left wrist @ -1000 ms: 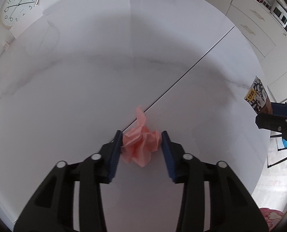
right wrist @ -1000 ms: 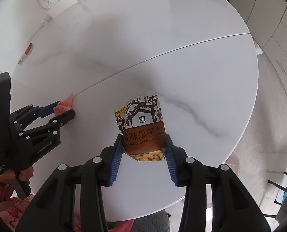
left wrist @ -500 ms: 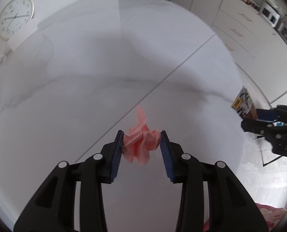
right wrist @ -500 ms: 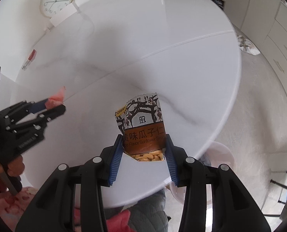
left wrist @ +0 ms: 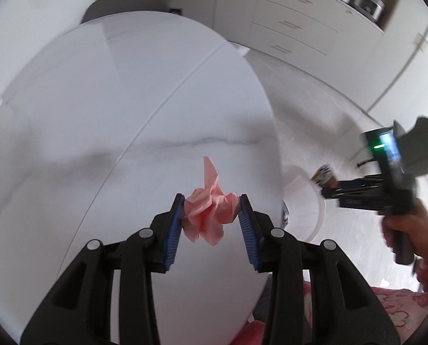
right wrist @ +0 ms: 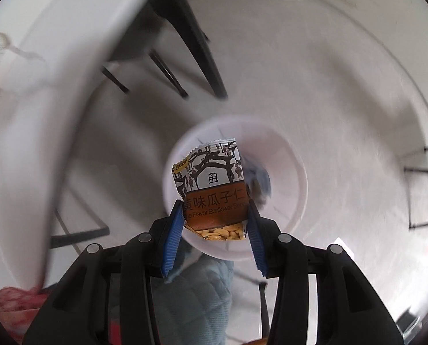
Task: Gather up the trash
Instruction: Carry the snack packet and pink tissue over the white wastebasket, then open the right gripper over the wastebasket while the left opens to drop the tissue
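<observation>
Swung off the table, right tool (right wrist: 215, 215), opening, holds snack packet (right wrist: 212, 192) over bin (right wrist: 288, 172).

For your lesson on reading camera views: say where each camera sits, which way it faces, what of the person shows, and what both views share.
Left wrist: on the left claw, looking steeply down over the table; it grips a pink tissue; a hand shows.
Right wrist: on the right claw, facing straight down into the white bin; the snack packet is between its opening jaws.
Shared: bin, packet, right claw.
</observation>
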The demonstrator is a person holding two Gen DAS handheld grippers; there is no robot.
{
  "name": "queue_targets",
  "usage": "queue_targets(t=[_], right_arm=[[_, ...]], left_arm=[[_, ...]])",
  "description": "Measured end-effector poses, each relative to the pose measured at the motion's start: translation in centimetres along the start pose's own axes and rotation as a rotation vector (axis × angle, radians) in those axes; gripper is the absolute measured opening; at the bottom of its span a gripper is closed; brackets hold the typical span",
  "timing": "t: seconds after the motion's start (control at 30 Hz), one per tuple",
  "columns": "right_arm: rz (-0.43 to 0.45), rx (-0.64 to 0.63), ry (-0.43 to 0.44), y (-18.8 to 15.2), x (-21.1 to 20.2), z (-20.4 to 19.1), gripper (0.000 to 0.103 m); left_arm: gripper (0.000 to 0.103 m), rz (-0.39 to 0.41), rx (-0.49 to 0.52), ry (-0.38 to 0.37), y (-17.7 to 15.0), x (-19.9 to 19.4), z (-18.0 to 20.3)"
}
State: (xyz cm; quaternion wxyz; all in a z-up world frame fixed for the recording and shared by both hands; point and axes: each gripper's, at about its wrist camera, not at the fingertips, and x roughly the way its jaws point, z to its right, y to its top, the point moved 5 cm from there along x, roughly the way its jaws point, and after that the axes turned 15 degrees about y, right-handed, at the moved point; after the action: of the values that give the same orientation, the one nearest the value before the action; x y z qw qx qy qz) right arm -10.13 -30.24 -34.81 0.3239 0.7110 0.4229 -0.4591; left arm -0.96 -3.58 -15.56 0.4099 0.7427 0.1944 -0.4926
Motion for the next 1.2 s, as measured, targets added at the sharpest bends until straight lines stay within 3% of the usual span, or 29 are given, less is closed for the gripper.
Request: queue_targets(t=[0.03,0.1,0.13,0.27,0.4,0.77,0.93,1.2], right_arm=[[-0.029,0.017,-0.002,-0.3,1.4,0.9,0.049],[-0.087,0.045,-0.021,-0.8,4.0,2.6,0.081],[-0.114,0.058,-0.044,-1.2,5.2,3.3,0.085],[-0.173,0.11,-0.041,-3.0,7.4,4.6,0.088],[-0.14,0.137,-0.005,-3.7,6.9,4.6,0.094],[-0.074,0.142,0.007,-4.0,3.7,5.9,0.094],[-0.025,0.151,0.007,-4.4,1.6,6.7,0.094],[0.02,0.194,-0.015,-6.9,-1.2,10.1,0.099]], left_arm=[[0.038,0.004,0.013,0.0,0.0,-0.2,0.4],[0.038,0.012,0.039,0.002,0.0,-0.6,1.1],[0.038,0.015,0.05,0.005,0.0,-0.8,1.4],[0.038,0.018,0.081,0.017,0.7,-0.7,3.2],[0.038,0.014,0.088,0.02,0.8,-0.8,4.7],[0.038,0.014,0.174,-0.037,1.4,-0.3,7.7],[0.038,-0.019,0.232,-0.104,1.8,0.8,11.8],[0.038,-0.136,0.343,-0.19,1.7,5.4,20.2]])
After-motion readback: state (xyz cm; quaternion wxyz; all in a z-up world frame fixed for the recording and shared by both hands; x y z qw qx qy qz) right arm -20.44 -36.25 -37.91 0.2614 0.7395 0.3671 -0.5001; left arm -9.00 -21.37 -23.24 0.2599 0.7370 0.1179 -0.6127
